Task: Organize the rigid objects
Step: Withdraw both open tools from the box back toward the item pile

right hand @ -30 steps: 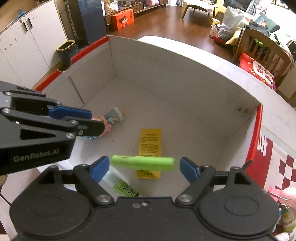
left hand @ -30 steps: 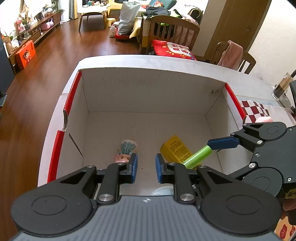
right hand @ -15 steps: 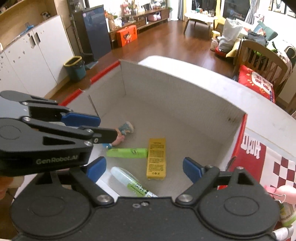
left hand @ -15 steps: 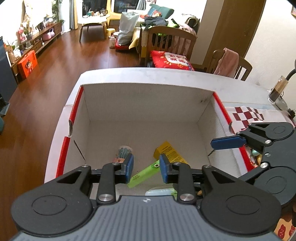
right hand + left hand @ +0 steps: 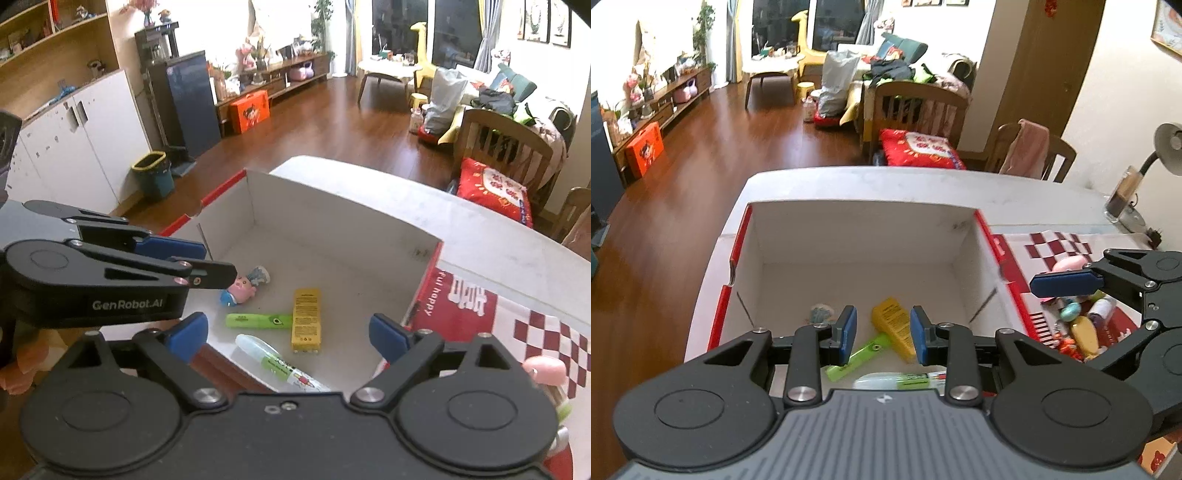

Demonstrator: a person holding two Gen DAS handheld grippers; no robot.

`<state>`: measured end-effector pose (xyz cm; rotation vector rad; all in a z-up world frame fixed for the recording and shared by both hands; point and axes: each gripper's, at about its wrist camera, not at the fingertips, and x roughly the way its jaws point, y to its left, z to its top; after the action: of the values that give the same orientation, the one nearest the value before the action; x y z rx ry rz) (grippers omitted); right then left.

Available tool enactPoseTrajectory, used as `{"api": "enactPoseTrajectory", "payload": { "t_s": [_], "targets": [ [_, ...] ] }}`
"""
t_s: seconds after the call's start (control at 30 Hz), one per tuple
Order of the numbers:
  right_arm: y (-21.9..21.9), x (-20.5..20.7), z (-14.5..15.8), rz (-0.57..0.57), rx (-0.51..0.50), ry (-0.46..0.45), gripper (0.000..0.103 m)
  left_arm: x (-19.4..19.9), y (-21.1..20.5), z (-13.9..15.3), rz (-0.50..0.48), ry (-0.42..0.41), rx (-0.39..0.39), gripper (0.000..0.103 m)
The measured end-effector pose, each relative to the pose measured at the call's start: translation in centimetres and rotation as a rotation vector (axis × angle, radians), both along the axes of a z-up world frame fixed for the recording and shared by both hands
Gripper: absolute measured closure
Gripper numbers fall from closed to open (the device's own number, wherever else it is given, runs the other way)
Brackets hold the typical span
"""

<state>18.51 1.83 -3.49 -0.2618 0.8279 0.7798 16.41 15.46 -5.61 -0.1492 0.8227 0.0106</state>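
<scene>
Box (image 5: 332, 221): white cardboard, open-topped, on the table; four items lie on its floor.
Yellow packet (image 5: 306, 319): stiff, likely light; long axis toward the far wall; grip across its narrow sides.
Green tube (image 5: 258, 320): rigid, probably slick; lies crosswise, one end touching the packet.
Left gripper (image 5: 882, 334): jaws opening, nothing between them.
Right gripper (image 5: 288, 334): jaws opening wide, empty.

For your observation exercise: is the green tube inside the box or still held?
Inside. The green tube lies flat on the box floor beside the yellow carton, clear of both grippers.
</scene>
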Motion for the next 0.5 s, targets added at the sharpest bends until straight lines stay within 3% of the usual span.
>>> {"api": "enactPoseTrajectory", "payload": {
  "t_s": [0.1, 0.13, 0.4, 0.5],
  "targets": [
    [-1.8, -0.7, 0.7, -0.019, 0.026, -0.012, 0.007, -0.7, -1.0, 1.0, -0.008, -0.032, 0.001, 0.039],
    [-2.4, -1.0, 1.0, -0.025, 0.033, -0.018, 0.006, -1.0, -1.4, 1.4, -0.011, -0.051, 0.003, 0.035],
    [-8.8, -2.2, 1.9, -0.096, 0.088, -0.062, 0.001, -1.8, -4.9, 2.8, -0.052, -0.083, 0.005, 0.034],
    [-11.4, -2.3, 1.9, -0.131, 0.103, -0.079, 0.001, -1.7, -6.5, 2.8, -0.065, -0.084, 0.007, 0.026]
  ]
}}
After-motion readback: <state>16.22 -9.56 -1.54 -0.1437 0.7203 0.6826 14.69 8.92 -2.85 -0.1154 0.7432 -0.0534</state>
